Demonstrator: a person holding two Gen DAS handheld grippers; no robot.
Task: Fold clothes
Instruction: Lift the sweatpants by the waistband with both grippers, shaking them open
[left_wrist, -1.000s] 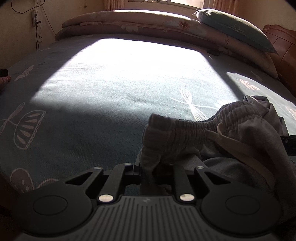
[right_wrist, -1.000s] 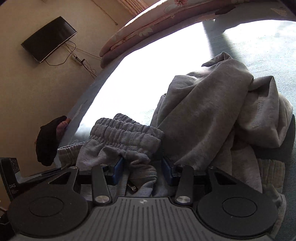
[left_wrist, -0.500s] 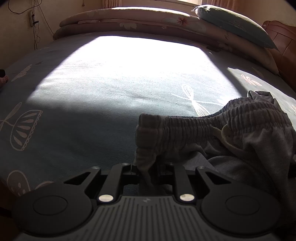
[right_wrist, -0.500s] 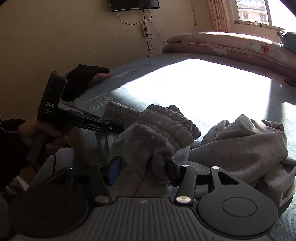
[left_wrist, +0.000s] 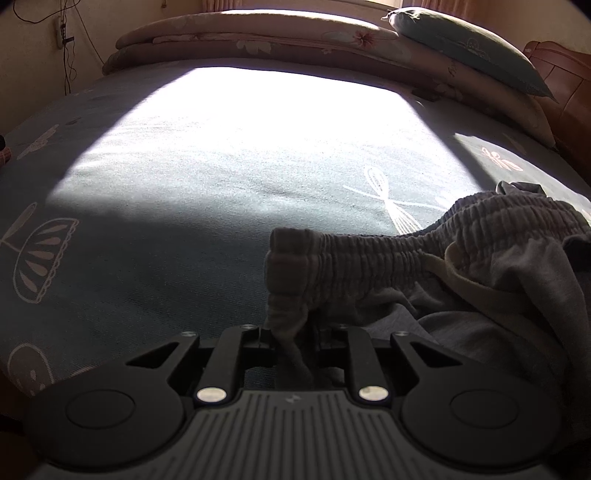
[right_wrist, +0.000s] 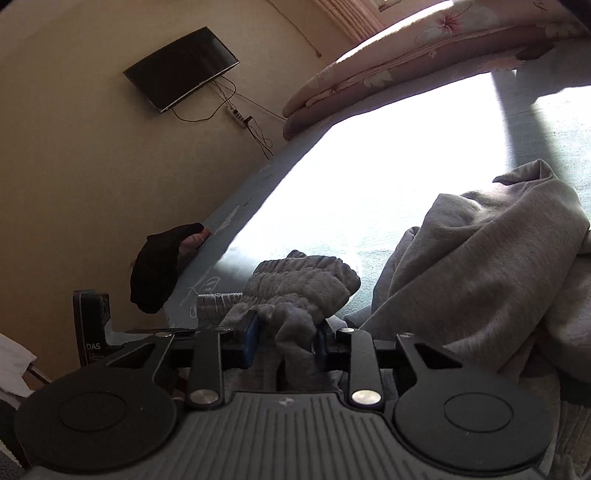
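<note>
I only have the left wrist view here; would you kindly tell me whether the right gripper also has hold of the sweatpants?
Observer: Yes, the right gripper is shut on the grey sweatpants, on the elastic waistband.
Operator: Thank you. Is the rest of the garment spread out?
Observer: No, the legs lie bunched in a heap on the bed, right of that gripper.
Operator: Is anything else near the bed edge?
Observer: A hand in a black fingerless glove rests on the bed's edge.

Right wrist view: white letters "DAS" on a black device (right_wrist: 90, 332) at about 8 o'clock; the smaller print under them is unreadable. Left wrist view: no readable text, labels or numbers.
</note>
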